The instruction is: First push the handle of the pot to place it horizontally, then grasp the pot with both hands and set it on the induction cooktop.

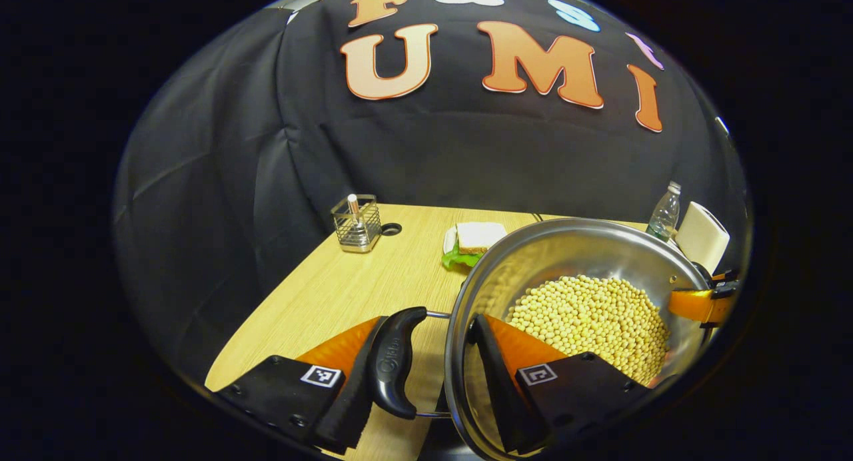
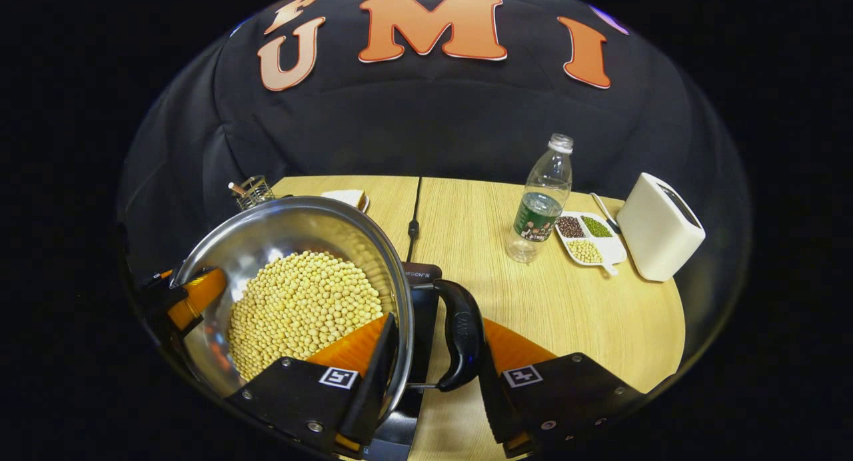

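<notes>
Room: bare wooden table point(image 2: 586, 308) to my right; its far edge meets the booth wall.
Pot point(image 2: 266, 234): one, steel, shiny, holding soybeans point(image 2: 300, 301); two black side handles. It sits over the dark induction cooktop point(image 2: 420, 294).
My left gripper point(image 1: 433, 374): jaws closed across rim and left handle point(image 1: 393, 361).
My right gripper point(image 2: 426, 374): clamped likewise on the right handle point(image 2: 463, 341).
Bottle point(image 2: 543, 201): one. Toaster point(image 2: 656, 228): one. Sandwich point(image 1: 476, 238): one.
</notes>
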`<state>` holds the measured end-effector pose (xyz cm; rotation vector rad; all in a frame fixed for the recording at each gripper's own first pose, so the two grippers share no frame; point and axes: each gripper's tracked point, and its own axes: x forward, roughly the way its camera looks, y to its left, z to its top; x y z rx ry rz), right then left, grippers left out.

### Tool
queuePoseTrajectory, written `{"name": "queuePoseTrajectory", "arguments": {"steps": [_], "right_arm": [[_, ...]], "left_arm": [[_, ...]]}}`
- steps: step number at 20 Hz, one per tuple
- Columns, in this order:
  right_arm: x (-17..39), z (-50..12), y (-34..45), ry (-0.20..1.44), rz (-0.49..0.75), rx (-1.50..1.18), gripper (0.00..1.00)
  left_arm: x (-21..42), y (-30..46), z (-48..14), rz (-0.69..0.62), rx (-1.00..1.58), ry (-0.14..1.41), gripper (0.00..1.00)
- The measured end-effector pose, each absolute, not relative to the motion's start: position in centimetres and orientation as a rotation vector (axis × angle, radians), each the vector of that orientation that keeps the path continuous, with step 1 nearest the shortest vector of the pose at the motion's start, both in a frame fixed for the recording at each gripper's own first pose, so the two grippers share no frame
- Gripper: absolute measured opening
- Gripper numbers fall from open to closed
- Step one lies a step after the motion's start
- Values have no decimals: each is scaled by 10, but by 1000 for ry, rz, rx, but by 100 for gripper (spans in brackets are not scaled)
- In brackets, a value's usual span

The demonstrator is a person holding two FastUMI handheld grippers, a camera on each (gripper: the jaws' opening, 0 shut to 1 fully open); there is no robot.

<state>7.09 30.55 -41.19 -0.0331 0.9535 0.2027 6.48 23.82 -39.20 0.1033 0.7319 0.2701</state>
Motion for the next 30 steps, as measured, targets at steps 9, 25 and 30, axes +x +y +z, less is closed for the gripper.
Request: {"name": "queuePoseTrajectory", "arguments": {"steps": [9, 25, 30], "right_arm": [[77, -433, 298, 962, 202, -27, 65], [99, -325, 268, 638, 266, 37, 77], [89, -241, 222, 412, 246, -10, 84]], "left_arm": [[71, 236, -416, 257, 62, 732, 82], [97, 220, -279, 274, 230, 386, 86], [88, 166, -200, 208, 150, 208, 89]]}}
